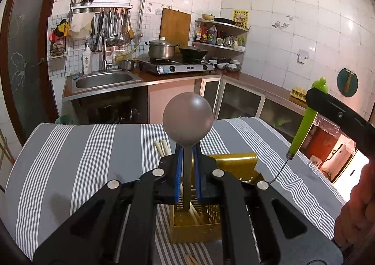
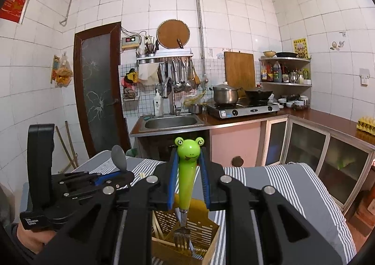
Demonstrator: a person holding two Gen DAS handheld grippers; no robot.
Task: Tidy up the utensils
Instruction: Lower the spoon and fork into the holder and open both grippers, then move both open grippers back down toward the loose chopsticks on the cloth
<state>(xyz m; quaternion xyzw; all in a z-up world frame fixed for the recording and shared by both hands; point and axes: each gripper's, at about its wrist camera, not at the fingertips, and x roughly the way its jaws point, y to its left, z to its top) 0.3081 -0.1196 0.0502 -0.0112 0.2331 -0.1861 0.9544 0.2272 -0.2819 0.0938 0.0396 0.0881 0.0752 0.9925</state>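
Left wrist view: our left gripper (image 1: pixel 187 164) has its jaws clamped on the grey spoon (image 1: pixel 187 116), handle entering the yellow caddy (image 1: pixel 199 220). Right gripper (image 2: pixel 188 178) pinches the frog fork (image 2: pixel 187 171), tines at a compartment. Risk: simultaneous drops tangle or tip the caddy on the striped table (image 1: pixel 70 147).

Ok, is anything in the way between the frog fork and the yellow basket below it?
Nothing visible blocks it. The frog fork, clamped in the right gripper, hangs tines-down over the yellow basket; chopsticks lean in its left compartment, off to the side.
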